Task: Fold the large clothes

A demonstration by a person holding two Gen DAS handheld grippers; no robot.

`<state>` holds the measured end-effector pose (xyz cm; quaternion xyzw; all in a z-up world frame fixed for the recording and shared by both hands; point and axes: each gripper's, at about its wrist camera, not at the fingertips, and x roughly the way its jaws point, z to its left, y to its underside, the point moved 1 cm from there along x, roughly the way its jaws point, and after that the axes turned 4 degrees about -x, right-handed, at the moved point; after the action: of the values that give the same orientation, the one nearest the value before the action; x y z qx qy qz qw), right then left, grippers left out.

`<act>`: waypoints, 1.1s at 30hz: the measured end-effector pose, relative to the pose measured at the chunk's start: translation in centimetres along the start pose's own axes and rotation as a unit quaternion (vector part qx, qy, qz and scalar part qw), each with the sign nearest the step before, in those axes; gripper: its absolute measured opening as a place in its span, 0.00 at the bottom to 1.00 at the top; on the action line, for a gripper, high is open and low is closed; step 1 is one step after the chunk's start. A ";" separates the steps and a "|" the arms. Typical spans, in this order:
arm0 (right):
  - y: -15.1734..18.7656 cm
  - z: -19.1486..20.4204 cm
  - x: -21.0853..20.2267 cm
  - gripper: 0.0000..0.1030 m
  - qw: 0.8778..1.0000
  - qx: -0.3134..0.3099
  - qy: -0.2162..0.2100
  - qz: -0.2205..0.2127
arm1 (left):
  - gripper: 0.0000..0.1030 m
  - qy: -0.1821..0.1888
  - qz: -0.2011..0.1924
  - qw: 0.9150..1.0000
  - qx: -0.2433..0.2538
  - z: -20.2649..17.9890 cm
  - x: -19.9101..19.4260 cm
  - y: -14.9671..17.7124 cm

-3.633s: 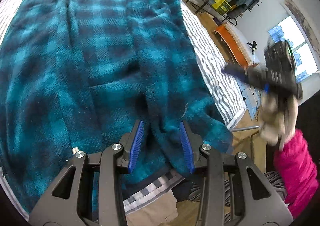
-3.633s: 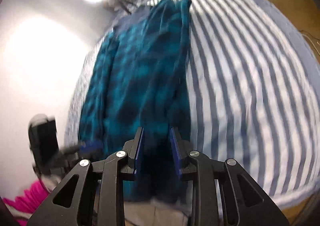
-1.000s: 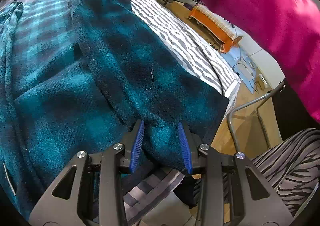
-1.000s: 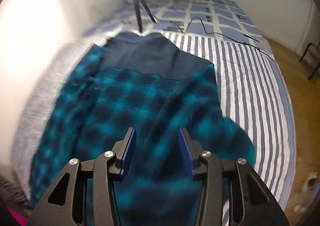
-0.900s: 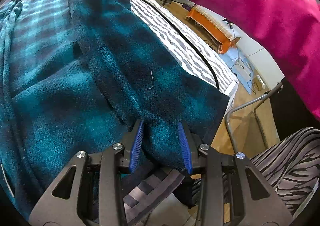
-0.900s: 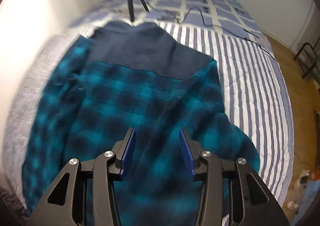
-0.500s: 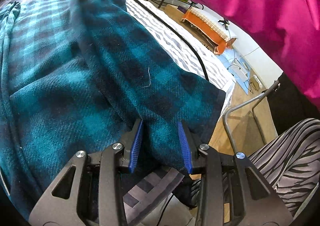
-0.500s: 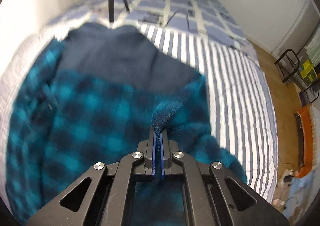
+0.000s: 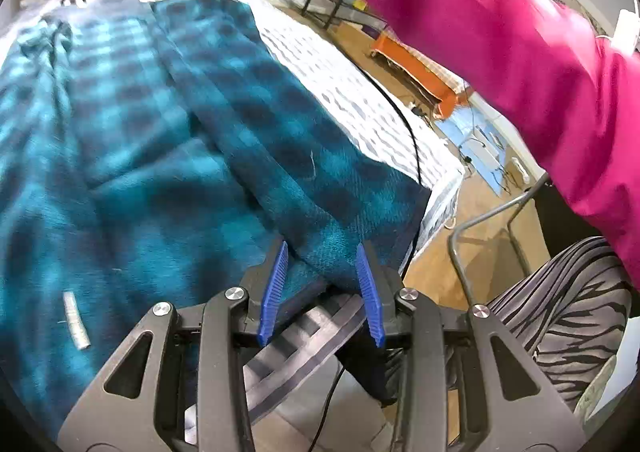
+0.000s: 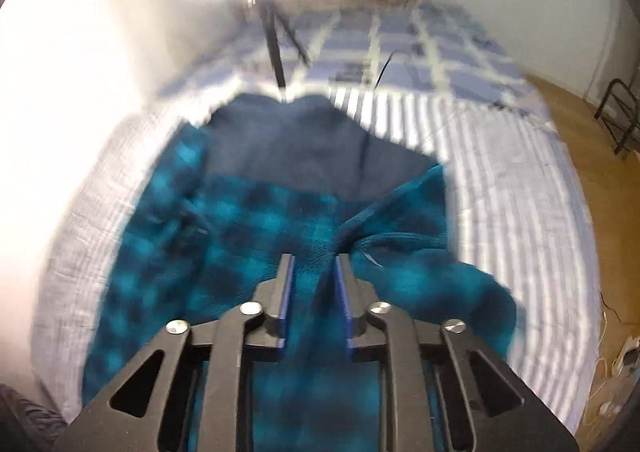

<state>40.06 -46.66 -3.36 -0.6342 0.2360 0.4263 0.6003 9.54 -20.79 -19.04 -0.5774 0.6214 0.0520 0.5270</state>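
Observation:
A large teal and dark blue plaid fleece garment [image 9: 168, 140] lies spread on a striped bed. Its right part is folded in over the body as a long band [image 9: 280, 120]. My left gripper [image 9: 320, 264] is open, its blue pads on either side of the lower corner of that band at the bed's near edge. In the right wrist view the garment [image 10: 256, 236] shows a dark navy top section [image 10: 304, 148]. My right gripper [image 10: 314, 268] is open just above a bunched fold of fleece [image 10: 384, 220], holding nothing.
The person's pink sleeve [image 9: 500, 44] crosses the upper right of the left wrist view. A black cable [image 9: 404, 124] runs over the striped sheet [image 10: 512, 192]. A tripod [image 10: 276, 48] and bright lamp stand at the bed's head. Wooden floor, an orange object [image 9: 416, 72] and a metal frame lie right of the bed.
My right gripper, shut on the fleece fold half a second ago, has opened and let it drop onto the garment. My left gripper has stayed open at the lower corner.

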 end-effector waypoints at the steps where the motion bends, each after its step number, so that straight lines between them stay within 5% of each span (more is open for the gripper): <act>1: 0.8 -0.7 -2.3 0.22 1.000 0.010 -0.004 -0.011 | 0.34 -0.003 -0.007 1.000 0.003 0.0 -0.7 -0.2; 5: 5.4 -3.0 -9.0 0.22 0.999 0.033 0.009 -0.026 | 0.34 -0.019 -0.024 0.999 0.033 -0.9 -1.4 -2.0; 10: 14.8 -5.2 -13.8 0.22 0.999 0.043 0.004 0.000 | 0.31 -0.011 0.004 0.999 0.053 -1.6 2.1 -4.8; 18: 26.7 -6.9 -10.4 0.22 0.990 0.099 -0.019 0.097 | 0.25 -0.068 0.059 0.992 0.085 -1.4 8.8 -5.6; 24: 27.8 -8.9 -10.0 0.22 0.986 0.137 -0.029 0.094 | 0.00 -0.095 0.049 0.987 0.117 -1.7 10.3 -5.0; 33: 29.6 -10.0 -11.2 0.22 0.984 0.161 -0.020 0.079 | 0.00 -0.051 0.007 0.996 0.074 -2.4 6.2 -3.6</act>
<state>12.72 -63.66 -11.55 -0.5000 0.3391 0.4416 0.6634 12.32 -27.69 -20.47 -0.5290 0.5997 0.0388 0.5992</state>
